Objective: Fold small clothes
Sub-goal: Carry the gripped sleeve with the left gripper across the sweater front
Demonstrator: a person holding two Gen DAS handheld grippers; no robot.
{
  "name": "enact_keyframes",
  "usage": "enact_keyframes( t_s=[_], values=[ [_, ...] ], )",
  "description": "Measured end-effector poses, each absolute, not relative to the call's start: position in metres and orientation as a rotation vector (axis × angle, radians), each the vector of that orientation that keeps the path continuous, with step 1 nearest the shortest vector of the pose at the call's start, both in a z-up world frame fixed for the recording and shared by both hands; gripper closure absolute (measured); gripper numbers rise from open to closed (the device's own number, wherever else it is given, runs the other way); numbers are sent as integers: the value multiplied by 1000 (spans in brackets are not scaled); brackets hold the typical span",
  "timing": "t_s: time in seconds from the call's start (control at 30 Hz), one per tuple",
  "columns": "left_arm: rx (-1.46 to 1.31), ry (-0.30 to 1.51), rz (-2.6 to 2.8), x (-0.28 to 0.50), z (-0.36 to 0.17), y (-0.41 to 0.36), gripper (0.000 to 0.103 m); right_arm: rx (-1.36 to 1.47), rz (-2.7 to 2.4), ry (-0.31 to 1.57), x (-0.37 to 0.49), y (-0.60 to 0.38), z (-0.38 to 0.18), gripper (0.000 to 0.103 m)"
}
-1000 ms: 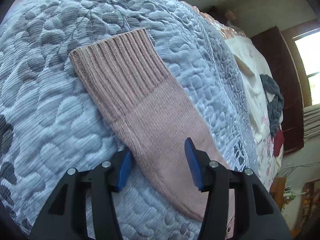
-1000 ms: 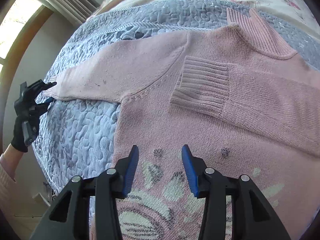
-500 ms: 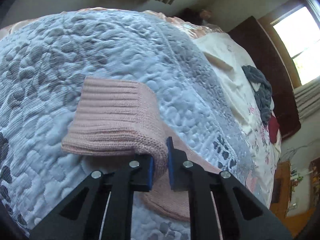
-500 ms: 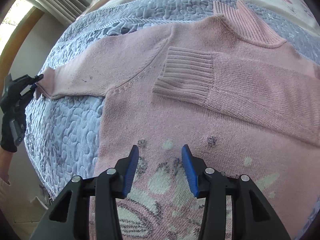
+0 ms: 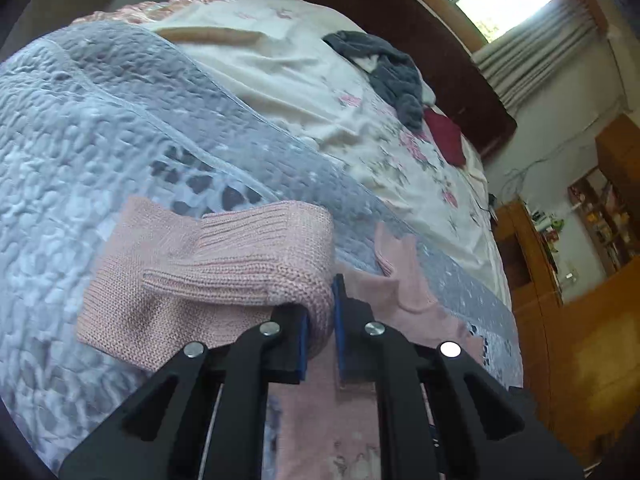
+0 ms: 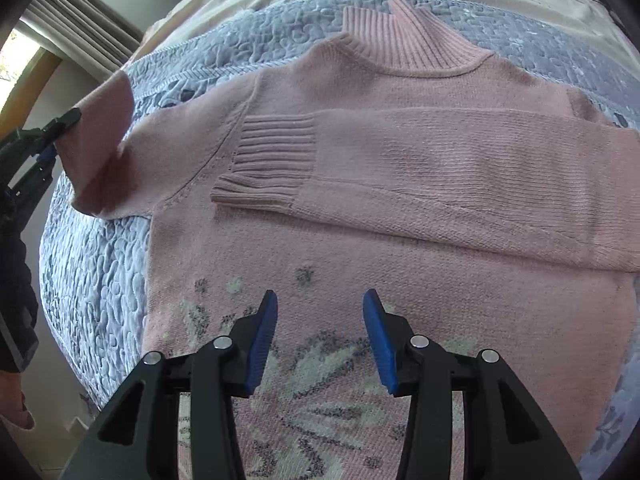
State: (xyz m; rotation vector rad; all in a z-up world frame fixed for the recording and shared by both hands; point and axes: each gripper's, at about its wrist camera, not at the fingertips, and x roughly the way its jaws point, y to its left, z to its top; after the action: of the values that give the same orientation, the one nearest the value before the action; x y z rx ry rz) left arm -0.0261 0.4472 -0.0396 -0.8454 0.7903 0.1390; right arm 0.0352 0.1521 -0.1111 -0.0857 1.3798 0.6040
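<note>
Your pink sweater [image 6: 400, 216] lies flat on the grey quilt [image 6: 100, 280] of the bed, with its ribbed collar [image 6: 400, 44] pointing away from your right gripper [image 6: 320, 336] and its long axis running from the hem near you up to the collar. One sleeve [image 6: 440, 184] is already folded across the chest, lying crosswise, its ribbed cuff [image 6: 272, 160] toward your left side. Your left gripper [image 5: 320, 320] has its fingers clamped on the other sleeve [image 5: 248, 264], which is lifted off the quilt and bent over itself. The fingers of your right gripper are apart and hover over the flower pattern [image 6: 320, 380] on the lower front, holding nothing. No label or writing can be read.
</note>
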Motion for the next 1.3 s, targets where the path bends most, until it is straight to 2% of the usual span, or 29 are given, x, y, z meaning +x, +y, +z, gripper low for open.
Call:
enact_keyframes(
  t_s=[0.2,0.53,0.73,0.9,1.17,1.3],
  values=[
    [-842,872,86,11,-76,387,95,-57,590,1374,45,133,-110,58],
    [-883,1040,93,21,-147,359,92,-57,586,1385,52,121,-114,58],
    [-890,988,48,-17,-113,379,89,-56,633,1370,66,138,-98,58],
    [-705,953,231,-43,-76,431,82,25,713,1395,84,179,-88,57],
    [-598,1138,360,-28,-122,470,84,183,775,1521,108,252,-112,57],
    [-561,1154,352,-26,-134,468,84,187,759,1584,108,270,-130,57]
  ],
)
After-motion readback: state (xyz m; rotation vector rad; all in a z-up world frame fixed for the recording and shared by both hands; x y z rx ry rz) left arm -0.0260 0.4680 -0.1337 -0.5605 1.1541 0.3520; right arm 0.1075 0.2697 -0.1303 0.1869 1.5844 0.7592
